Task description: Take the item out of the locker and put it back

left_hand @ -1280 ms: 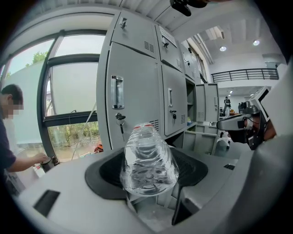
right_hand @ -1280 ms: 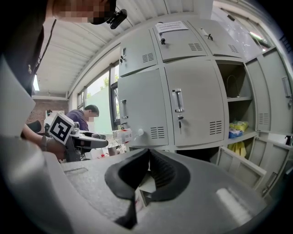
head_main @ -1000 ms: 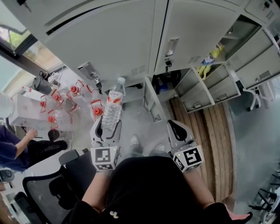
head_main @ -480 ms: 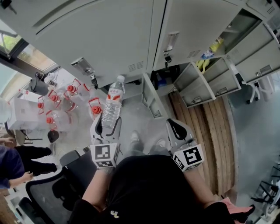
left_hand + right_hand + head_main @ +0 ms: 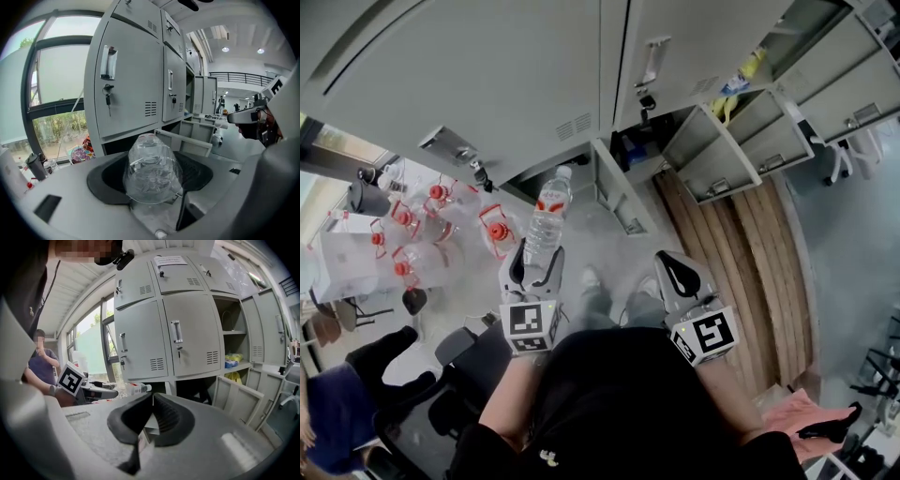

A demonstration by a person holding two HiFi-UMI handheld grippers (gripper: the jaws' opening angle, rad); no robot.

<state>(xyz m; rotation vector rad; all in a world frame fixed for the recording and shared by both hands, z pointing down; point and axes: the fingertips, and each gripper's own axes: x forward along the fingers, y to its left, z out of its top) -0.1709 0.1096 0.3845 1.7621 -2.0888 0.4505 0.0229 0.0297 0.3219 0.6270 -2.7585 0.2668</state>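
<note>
**Inspector:** Left side first. What state are the jaws in, and what do they carry?

**Operator:** My left gripper point(image 5: 535, 266) has its jaws spread wide and clamped on the lower body of a clear water bottle point(image 5: 547, 220). Through that gripper's own camera I see the bottle's base filling the gap between the pads. I judge the grip sits low so that the capped end is free to go in first.

**Inspector:** Where is the bottle?

**Operator:** It is in the air in front of the open bottom locker point(image 5: 530, 178). It is near the locker's mouth but outside it, just left of that locker's swung-out door point(image 5: 617, 199).

**Inspector:** Orientation?

**Operator:** The long axis runs from my gripper toward the locker, with the cap point(image 5: 563, 172) leading and the base toward me. It lies close to level. By my reading that suits sliding it in lengthwise.

**Inspector:** And the right side?

**Operator:** My right gripper point(image 5: 675, 274) has its jaws closed together on nothing. It hangs right of the locker door, well apart from the bottle. I judge I hold it aside so that it does not crowd the locker's mouth.
</note>
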